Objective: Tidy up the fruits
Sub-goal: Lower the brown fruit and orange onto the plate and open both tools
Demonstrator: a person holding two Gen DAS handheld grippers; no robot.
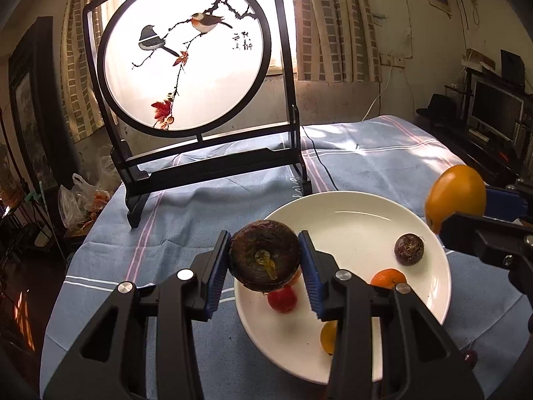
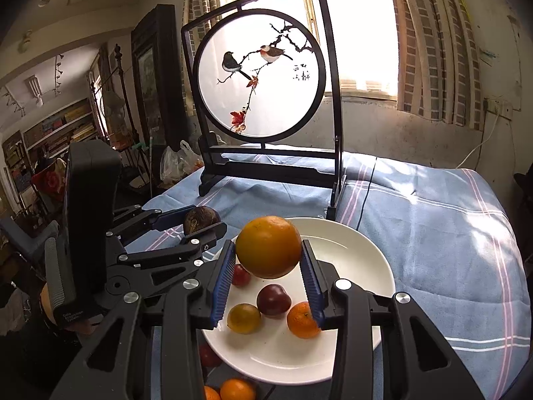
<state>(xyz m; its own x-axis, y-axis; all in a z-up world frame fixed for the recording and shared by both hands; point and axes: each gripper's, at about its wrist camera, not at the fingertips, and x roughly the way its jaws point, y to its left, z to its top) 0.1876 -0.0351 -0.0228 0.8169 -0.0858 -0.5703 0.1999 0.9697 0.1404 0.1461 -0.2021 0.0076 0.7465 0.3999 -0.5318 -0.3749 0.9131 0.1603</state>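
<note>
My left gripper [image 1: 265, 258] is shut on a dark brown round fruit [image 1: 265, 255] and holds it above the left rim of the white plate [image 1: 349, 213]. My right gripper [image 2: 268, 260] is shut on a large orange [image 2: 268, 246] above the same plate [image 2: 359, 253]; that orange also shows at the right of the left wrist view [image 1: 455, 197]. In the plate lie a dark purple fruit [image 2: 273, 299], a small mandarin [image 2: 301, 320], a yellow-orange fruit [image 2: 244, 318] and a red fruit [image 2: 241, 275]. The left gripper with its brown fruit [image 2: 201, 219] shows at the left of the right wrist view.
A black-framed round screen with painted birds [image 1: 186, 56] stands on the blue striped cloth [image 1: 186, 213] behind the plate. A black cable [image 1: 321, 163] runs over the cloth. Loose mandarins [image 2: 237, 390] and a red fruit [image 2: 209, 355] lie in front of the plate. Plastic bags [image 1: 78, 200] sit beyond the left table edge.
</note>
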